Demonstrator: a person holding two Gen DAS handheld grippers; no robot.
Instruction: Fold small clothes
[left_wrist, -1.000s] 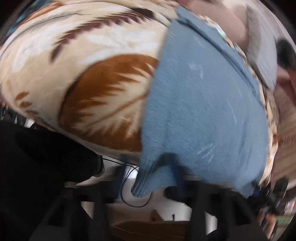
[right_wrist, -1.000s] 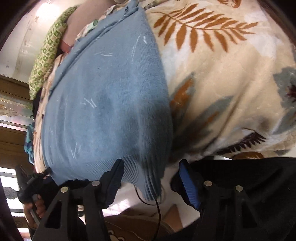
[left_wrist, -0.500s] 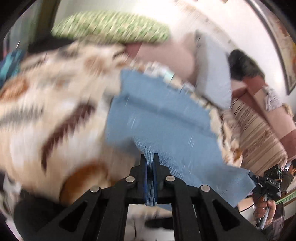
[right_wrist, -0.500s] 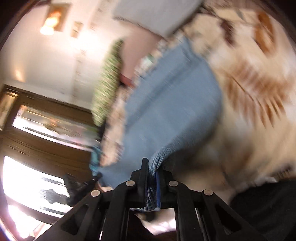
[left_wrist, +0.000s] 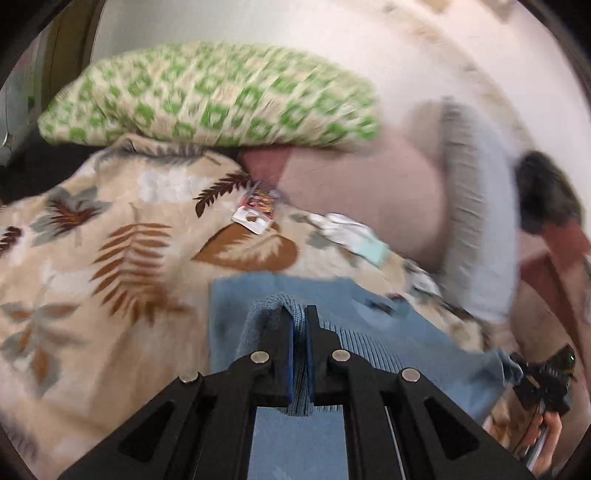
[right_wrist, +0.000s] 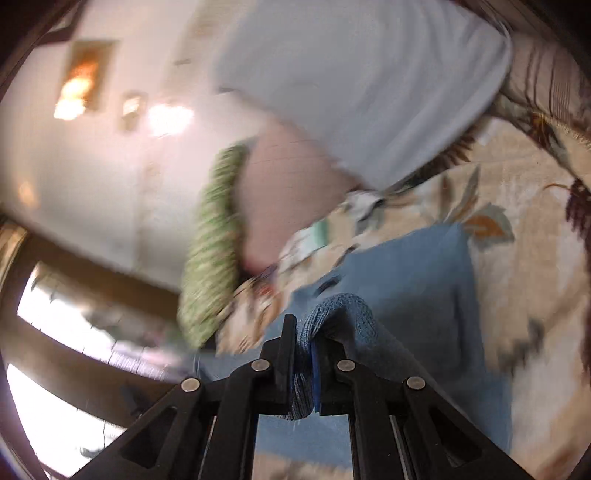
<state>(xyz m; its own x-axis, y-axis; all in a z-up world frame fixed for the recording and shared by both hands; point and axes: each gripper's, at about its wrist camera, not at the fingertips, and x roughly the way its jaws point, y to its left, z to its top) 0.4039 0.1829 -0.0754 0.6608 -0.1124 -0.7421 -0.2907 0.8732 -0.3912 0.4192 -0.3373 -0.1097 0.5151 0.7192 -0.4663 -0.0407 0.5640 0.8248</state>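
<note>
Ribbed blue knit garment (left_wrist: 373, 347) bunched between clamped jaws of both grippers, over plush leaf-print blanket (left_wrist: 110, 295)

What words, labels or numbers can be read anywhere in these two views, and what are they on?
None can be read.
Colourful packet on the leaf-print blanket: printed, but too blurred to read.
White papers beside it: print too blurred to read.
Blue knit garment, clamped by the left gripper and the right gripper: no label visible.
</note>
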